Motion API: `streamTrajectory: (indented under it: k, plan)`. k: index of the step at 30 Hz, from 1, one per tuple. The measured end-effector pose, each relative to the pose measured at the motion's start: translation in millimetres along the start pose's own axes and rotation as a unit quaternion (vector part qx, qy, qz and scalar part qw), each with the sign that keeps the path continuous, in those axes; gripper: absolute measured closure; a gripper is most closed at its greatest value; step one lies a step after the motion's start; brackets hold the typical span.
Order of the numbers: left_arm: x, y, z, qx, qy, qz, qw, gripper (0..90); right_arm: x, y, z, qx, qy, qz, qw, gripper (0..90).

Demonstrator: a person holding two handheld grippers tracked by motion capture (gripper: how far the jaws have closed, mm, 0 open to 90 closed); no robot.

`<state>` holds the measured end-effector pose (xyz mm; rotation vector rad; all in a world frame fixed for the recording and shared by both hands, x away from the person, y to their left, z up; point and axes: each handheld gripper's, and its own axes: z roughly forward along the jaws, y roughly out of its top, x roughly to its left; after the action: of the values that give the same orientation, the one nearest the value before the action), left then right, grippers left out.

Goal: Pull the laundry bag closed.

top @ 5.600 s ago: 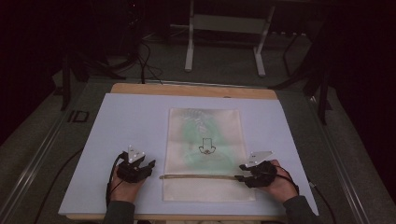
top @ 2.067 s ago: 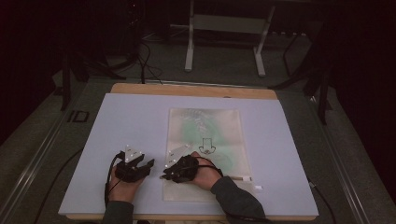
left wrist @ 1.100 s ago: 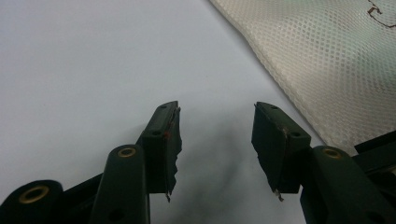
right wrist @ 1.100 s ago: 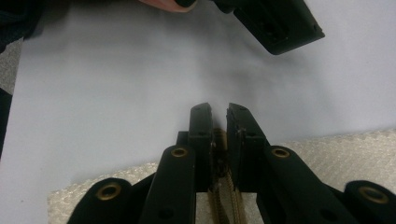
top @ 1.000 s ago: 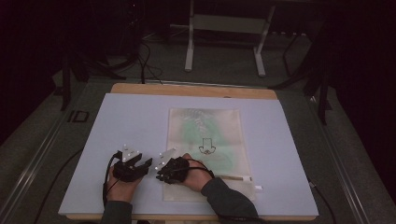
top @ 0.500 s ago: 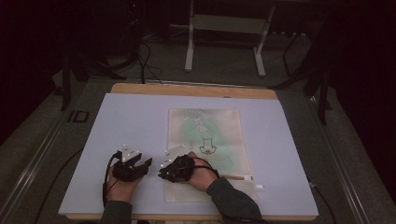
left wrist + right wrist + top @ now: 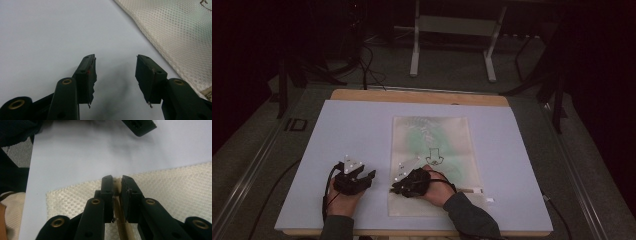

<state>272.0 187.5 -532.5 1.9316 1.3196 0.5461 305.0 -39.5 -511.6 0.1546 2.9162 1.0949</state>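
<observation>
The zip strip (image 7: pixel 117 202) of the mesh bag (image 7: pixel 432 145), at the bag's 6 o'clock end on the table (image 7: pixel 337 125), is pinched by the right hand-held gripper (image 7: pixel 117 182). The left hand-held gripper (image 7: pixel 115 67) is held spread at the bag's 9 o'clock, touching nothing. With the bag left unpinned, it could be dragged along and the strip lost.

Not much to read from where I'm sitting. The only clear lettering is "ID" (image 7: pixel 295 124) in dark characters on the grey floor strip (image 7: pixel 272 150) just off the table's left edge, around 10 o'clock from my left gripper (image 7: pixel 362 176). On the mesh bag (image 7: pixel 432 135) there's a black printed sign (image 7: pixel 434 158) that looks like a downward arrow outline, roughly 1 o'clock from my right gripper (image 7: pixel 398 188). If it has any words, they're too small for me to make out.
</observation>
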Motion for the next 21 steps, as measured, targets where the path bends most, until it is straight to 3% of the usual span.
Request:
streamTrajectory:
  k: [13,21]
  plan:
    - [-0.4,-0.1,0.1,0.0,-0.003,0.001,1.0,50.0,-3.2,8.7,5.4,0.022,0.009,-0.003,0.9997,80.5]
    - [-5.8,0.2,-2.2,-0.002,-0.023,0.008,0.9997,54.8,-6.3,4.5,10.1,0.048,0.017,-0.003,0.9987,81.5]
